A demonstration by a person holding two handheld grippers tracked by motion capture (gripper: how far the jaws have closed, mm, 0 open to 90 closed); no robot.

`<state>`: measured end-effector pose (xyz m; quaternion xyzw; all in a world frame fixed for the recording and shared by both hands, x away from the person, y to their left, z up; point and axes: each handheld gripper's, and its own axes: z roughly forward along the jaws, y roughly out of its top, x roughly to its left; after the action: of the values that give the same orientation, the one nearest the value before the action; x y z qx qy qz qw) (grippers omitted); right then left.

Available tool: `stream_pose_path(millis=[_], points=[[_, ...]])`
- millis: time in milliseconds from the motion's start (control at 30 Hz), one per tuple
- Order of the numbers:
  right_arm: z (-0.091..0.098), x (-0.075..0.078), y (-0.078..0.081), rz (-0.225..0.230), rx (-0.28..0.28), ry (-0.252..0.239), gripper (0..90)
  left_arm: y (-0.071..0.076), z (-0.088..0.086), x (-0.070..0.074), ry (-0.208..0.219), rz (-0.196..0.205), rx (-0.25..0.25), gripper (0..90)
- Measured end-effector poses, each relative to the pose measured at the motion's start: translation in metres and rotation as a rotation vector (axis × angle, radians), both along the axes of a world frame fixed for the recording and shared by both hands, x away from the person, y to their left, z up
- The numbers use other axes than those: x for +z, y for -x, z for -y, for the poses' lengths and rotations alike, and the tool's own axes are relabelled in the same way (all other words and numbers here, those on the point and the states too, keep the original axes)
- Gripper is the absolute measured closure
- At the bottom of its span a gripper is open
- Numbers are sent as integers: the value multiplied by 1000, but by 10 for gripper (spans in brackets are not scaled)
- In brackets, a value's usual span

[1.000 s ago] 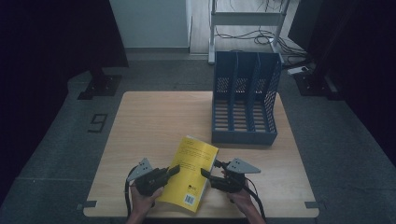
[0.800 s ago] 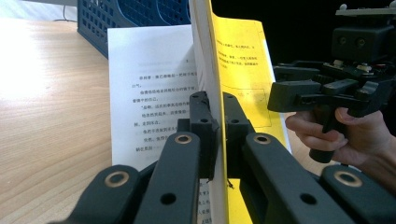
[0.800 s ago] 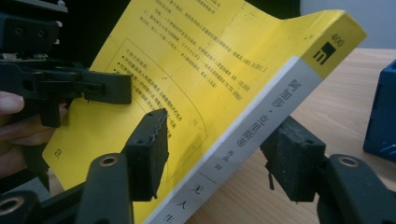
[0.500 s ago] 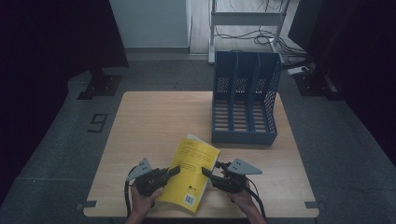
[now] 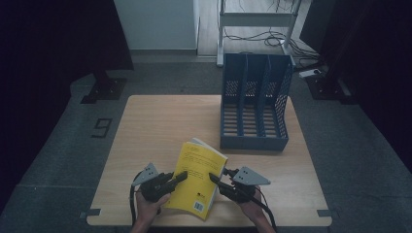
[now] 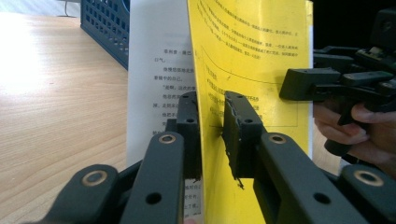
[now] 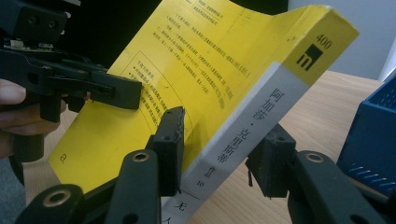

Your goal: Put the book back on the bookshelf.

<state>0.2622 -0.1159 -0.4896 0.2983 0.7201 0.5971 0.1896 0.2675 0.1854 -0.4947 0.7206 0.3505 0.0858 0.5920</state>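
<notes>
Book: a yellow paperback [image 5: 198,177] is held tilted above the near edge of the wooden table [image 5: 160,126], between the two grippers, well in front of the blue file rack [image 5: 253,109].
Left gripper: the left gripper [image 6: 211,126] is seen with the yellow cover alone between its jaws; the jaws have just been opening, one pad lies against the inner side of the cover, and a thin gap seems left at the other, so the grip reads as released.
Right gripper: the right gripper [image 7: 219,151] straddles the spine side of the book; its jaws have just been closing, the left pad is at the cover, the right pad stands clear of the grey spine, so no clamp is made yet.
Hidden: the lower part of the book is cut off behind the jaws in both gripper views; the first white page [image 6: 154,70] is partly covered by the cover.
Hard to make out: the printed text on cover and spine is too small to be read reliably; the floor around the table is dark.
Hands: fingers of a hand [image 6: 348,133] are seen wrapped on the other gripper's handle.
</notes>
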Motion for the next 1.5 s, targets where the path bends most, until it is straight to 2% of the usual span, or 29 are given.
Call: stream_pose_path(millis=[133,233,367,533,700,800,1000,1100,1233,1500], points=[[0,1,0,1,4,1,587,0,1,0,-11,8,10,738],[1,4,1,6,9,9,593,2,3,0,-25,36,14,733],[3,13,5,40,14,19,625,3,6,0,-24,43,0,727],[6,16,7,45,26,-12,649,2,7,-1,-22,32,-1,724],[8,14,5,12,54,-65,649,2,7,-2,-16,23,-6,734],[5,14,5,3,67,-76,637,2,8,-2,-13,20,-13,734],[-4,9,7,6,70,-37,633,4,11,0,-20,32,-33,729],[-5,9,8,17,58,-26,664,3,10,0,-19,32,-38,720],[-5,9,8,17,54,-28,672,3,10,0,-24,36,-26,682],[-6,13,11,48,48,-3,684,3,11,0,-25,47,-16,633]])
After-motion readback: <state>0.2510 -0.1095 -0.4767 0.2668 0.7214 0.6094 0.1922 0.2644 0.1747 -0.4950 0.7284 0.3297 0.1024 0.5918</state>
